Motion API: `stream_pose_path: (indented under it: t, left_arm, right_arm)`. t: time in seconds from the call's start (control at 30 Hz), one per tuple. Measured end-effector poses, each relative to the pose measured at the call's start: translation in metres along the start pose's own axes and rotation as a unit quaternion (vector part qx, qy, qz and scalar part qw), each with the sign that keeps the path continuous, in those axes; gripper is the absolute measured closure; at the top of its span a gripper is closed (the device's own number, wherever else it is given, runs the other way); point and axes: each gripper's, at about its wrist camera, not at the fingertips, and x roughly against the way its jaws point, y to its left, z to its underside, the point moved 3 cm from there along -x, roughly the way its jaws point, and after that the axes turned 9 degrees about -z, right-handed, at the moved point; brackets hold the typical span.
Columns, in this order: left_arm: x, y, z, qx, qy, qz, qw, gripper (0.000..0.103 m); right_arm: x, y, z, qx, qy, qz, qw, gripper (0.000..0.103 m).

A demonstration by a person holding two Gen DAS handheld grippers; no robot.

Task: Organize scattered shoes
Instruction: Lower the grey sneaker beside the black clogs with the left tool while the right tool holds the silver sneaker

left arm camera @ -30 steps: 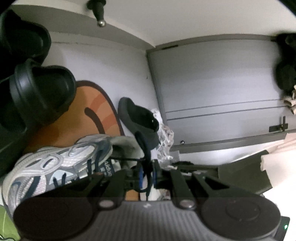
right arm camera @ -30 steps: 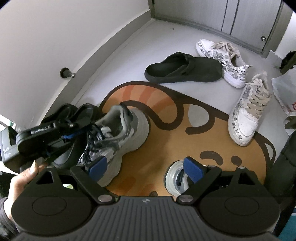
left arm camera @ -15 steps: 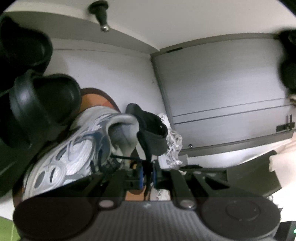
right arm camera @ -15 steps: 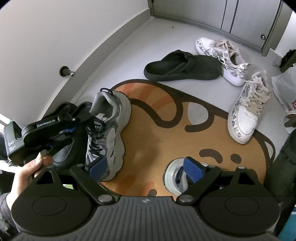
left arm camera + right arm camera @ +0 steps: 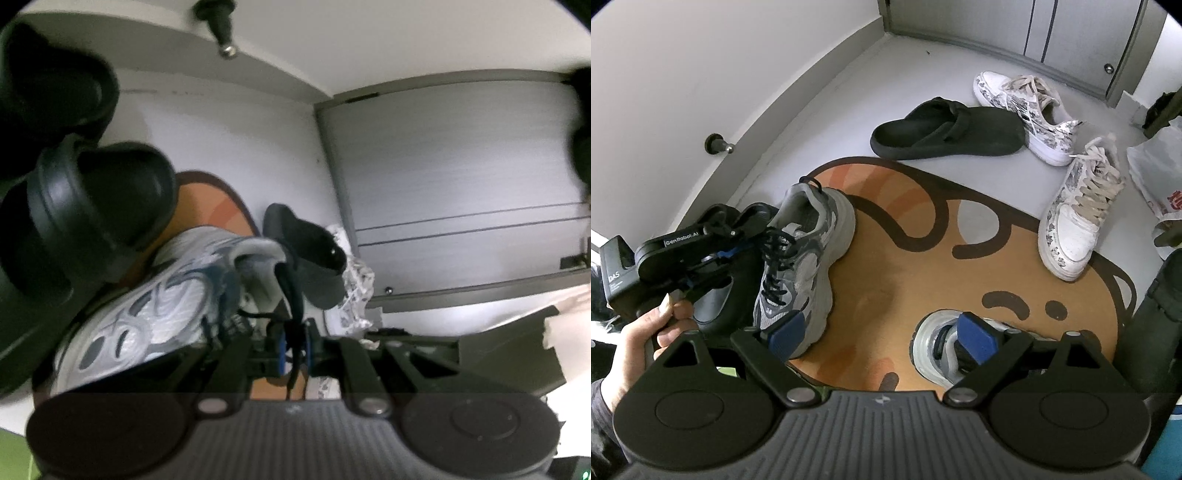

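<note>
**A sneaker held by its laces alone**

The entryway floor was pale grey, with an orange mat [image 5: 897, 280] spread across it and a wall running along the left. On the mat's left edge sat the grey sneaker [image 5: 805, 258], just beside a pair of black slippers [image 5: 92, 206]. My left gripper [image 5: 293, 350] was clamped on its black laces [image 5: 775, 251] — nothing firmer than that. My right gripper [image 5: 882, 332] hung with its fingers wide apart and nothing between them, above a second grey sneaker [image 5: 934, 347].

I judged the laces the weak point: they could slide through the pads or pull loose, and the sneaker would swing or tip. A black clog [image 5: 945, 129] and two white patterned sneakers [image 5: 1075, 206] lay farther off — scattered, unsorted.
</note>
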Motion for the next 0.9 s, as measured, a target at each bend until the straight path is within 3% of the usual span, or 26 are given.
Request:
stream_pose_path:
  t: [0.2, 0.4, 0.6, 0.7, 0.83, 0.9]
  left_arm:
    - [-0.001, 0.005, -0.007, 0.016, 0.0, 0.001, 0.9999, 0.093]
    - [-0.004, 0.028, -0.017, 0.09, 0.021, 0.007, 0.9957, 0.093]
    - [-0.007, 0.019, -0.015, 0.056, 0.025, -0.002, 0.9981, 0.093]
    - [-0.003, 0.014, -0.015, 0.042, 0.015, -0.008, 0.999, 0.079]
    - [0.004, 0.002, -0.01, 0.011, 0.011, -0.019, 0.9997, 0.036]
    - [0.007, 0.002, -0.006, 0.015, 0.016, -0.023, 0.9995, 0.036]
  right_arm:
    - [0.0, 0.0, 0.0, -0.001, -0.001, -0.003, 1.0, 0.01]
    - [0.002, -0.003, 0.001, -0.003, 0.0, -0.003, 1.0, 0.01]
    - [0.011, -0.009, 0.003, -0.008, -0.006, -0.008, 1.0, 0.01]
    - [0.014, -0.014, 0.005, -0.01, -0.006, -0.007, 1.0, 0.01]
    - [0.018, -0.022, 0.009, -0.014, -0.005, -0.002, 1.0, 0.01]
    - [0.02, -0.026, 0.011, -0.015, -0.004, 0.0, 1.0, 0.01]
